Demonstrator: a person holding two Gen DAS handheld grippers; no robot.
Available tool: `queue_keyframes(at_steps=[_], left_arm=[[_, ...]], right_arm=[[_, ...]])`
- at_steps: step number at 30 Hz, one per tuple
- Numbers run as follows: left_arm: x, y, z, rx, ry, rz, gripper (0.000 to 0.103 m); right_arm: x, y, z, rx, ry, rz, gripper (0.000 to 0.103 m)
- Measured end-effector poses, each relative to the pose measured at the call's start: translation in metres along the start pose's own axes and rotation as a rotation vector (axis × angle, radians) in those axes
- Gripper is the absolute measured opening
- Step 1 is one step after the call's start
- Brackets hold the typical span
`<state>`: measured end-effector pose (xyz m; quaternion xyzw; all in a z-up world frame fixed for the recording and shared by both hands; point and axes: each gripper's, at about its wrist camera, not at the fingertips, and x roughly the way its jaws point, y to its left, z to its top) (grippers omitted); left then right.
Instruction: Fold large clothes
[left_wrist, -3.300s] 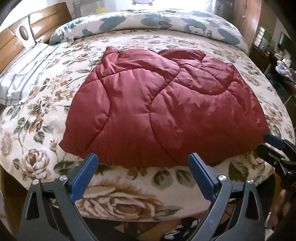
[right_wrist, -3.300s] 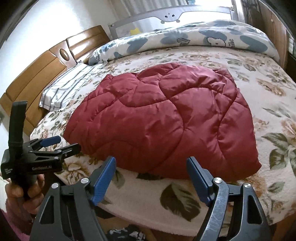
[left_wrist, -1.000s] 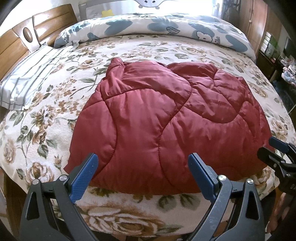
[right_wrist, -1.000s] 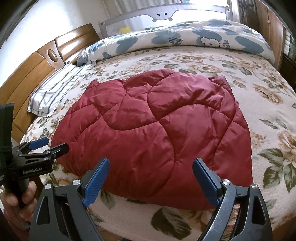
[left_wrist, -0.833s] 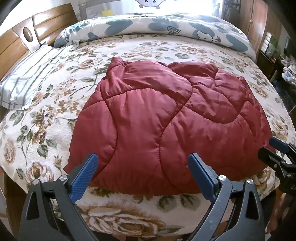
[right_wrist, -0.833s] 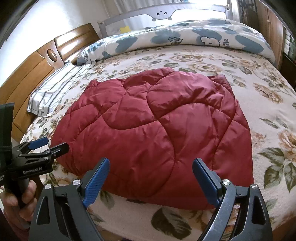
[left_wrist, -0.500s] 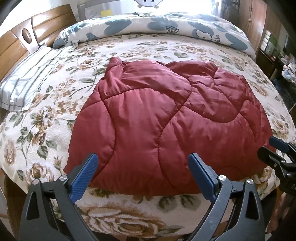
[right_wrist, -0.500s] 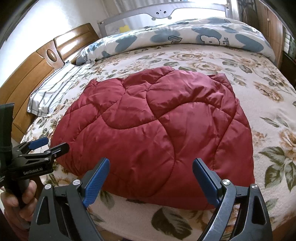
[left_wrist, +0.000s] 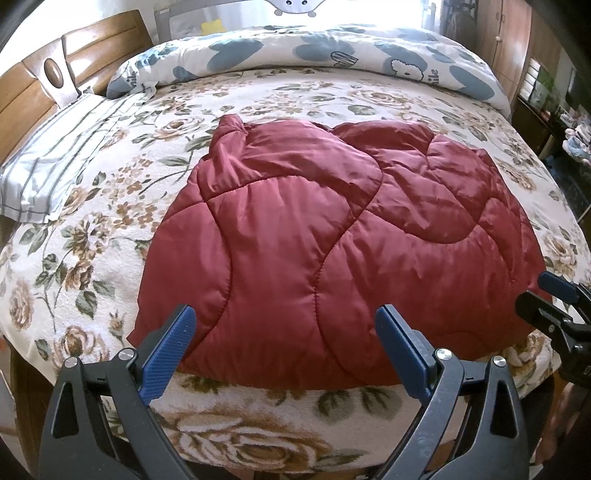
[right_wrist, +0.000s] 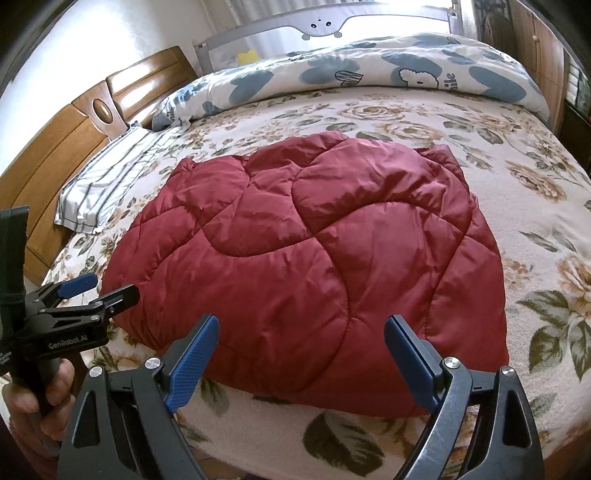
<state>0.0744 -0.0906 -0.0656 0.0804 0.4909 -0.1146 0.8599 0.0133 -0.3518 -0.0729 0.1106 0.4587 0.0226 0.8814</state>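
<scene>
A dark red quilted jacket (left_wrist: 332, 251) lies spread flat on the floral bed; it also shows in the right wrist view (right_wrist: 314, 266). My left gripper (left_wrist: 284, 347) is open and empty, just above the jacket's near hem. My right gripper (right_wrist: 301, 347) is open and empty, above the near hem toward the jacket's right side. The left gripper also shows in the right wrist view (right_wrist: 99, 288), open at the jacket's near left corner. The right gripper shows in the left wrist view (left_wrist: 543, 295), open at the jacket's near right corner.
The bed has a floral blanket (left_wrist: 92, 236). A striped pillow (left_wrist: 55, 155) lies at the left by the wooden headboard (left_wrist: 44, 88). A rolled blue-patterned duvet (left_wrist: 314, 55) lies along the far side. A wooden cabinet (left_wrist: 517, 48) stands at the right.
Both grippers have moved forward and slightly up over the jacket's near hem since 3.3 s ago. Over the last second they barely move. The jacket has not moved.
</scene>
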Motion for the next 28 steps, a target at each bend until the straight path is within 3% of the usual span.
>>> queue_keyframes(at_steps=[28], left_arm=[[-0.0049, 0.0024, -0.0010, -0.001, 0.001, -0.011, 0.099]], right_arm=[[-0.0037, -0.0005, 0.0012, 0.005, -0.004, 0.003, 0.092]])
